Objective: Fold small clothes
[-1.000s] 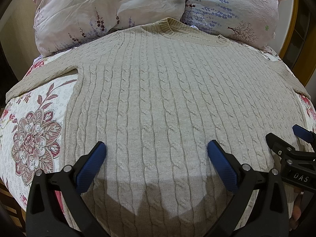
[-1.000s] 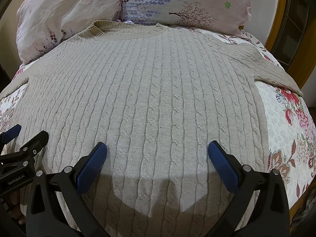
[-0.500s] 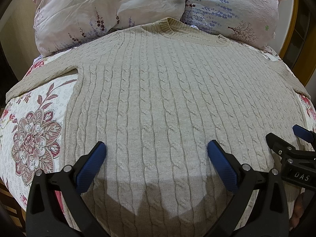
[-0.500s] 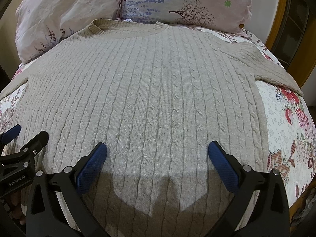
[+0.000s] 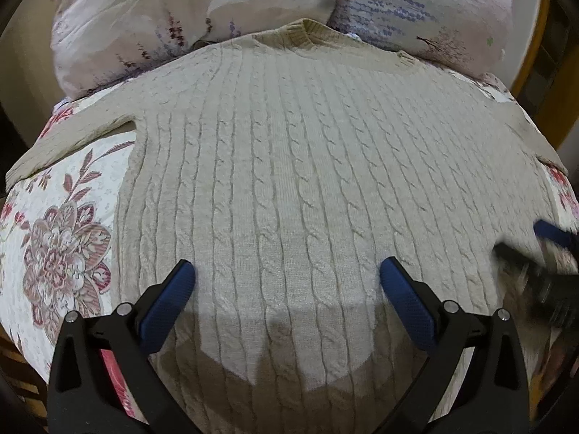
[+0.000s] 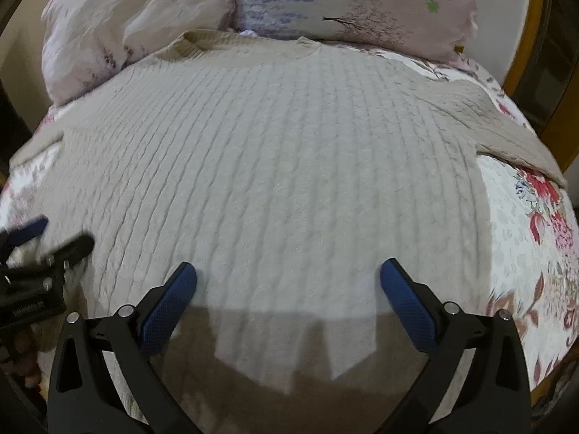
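A beige cable-knit sweater (image 5: 289,166) lies flat and face up on the bed, collar toward the pillows, sleeves spread to both sides; it also fills the right wrist view (image 6: 275,166). My left gripper (image 5: 287,271) is open and empty above the sweater's lower left part. My right gripper (image 6: 288,271) is open and empty above its lower right part. Each gripper shows blurred at the other view's edge: the right gripper (image 5: 542,253) and the left gripper (image 6: 47,242).
Two floral pillows (image 5: 188,18) (image 6: 347,3) lie at the head of the bed, touching the collar. A floral bedspread (image 5: 54,246) (image 6: 524,238) shows on both sides of the sweater. A wooden frame (image 6: 521,54) stands at the right.
Both grippers have moved slightly; the right wrist view is now motion-blurred and the other gripper appears blurred in each view. The sweater has not moved. Both jaws stay open.
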`<action>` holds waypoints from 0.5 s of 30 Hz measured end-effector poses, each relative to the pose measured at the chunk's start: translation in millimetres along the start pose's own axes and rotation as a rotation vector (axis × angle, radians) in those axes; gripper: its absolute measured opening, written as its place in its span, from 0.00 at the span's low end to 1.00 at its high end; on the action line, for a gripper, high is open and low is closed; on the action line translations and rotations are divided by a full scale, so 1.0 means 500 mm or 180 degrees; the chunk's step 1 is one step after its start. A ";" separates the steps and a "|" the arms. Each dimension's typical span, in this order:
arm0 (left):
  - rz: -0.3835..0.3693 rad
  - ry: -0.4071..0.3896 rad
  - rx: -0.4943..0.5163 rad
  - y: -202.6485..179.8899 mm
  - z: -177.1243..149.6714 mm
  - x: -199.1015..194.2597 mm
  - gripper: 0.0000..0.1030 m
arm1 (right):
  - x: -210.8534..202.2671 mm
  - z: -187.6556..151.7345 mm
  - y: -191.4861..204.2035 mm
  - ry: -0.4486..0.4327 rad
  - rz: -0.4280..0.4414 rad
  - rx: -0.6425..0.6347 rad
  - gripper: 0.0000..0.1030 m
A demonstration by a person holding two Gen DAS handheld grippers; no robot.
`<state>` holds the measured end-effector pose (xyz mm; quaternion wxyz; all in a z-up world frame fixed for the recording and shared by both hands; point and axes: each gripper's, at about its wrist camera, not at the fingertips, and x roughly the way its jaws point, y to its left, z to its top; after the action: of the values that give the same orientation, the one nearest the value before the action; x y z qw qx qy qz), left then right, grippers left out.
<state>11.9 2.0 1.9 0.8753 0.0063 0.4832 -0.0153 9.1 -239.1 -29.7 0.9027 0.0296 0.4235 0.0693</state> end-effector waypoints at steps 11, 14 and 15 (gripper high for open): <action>-0.0337 -0.0730 -0.0706 0.144 0.104 -0.056 0.98 | -0.031 0.120 -0.690 -0.0695 -0.0307 0.3162 0.44; -0.0110 -0.0700 -0.0917 0.177 0.124 -0.045 0.98 | -0.005 0.095 -0.796 -0.0617 -0.0490 0.3731 0.35; -0.0035 -0.0712 -0.1045 0.196 0.127 -0.046 0.98 | 0.007 0.088 -0.818 -0.0588 -0.0501 0.3881 0.26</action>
<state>56.6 98.9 54.8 0.9128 -0.1409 0.3790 0.0583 86.0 -642.8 -50.3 0.7588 0.5144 0.3079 -0.2547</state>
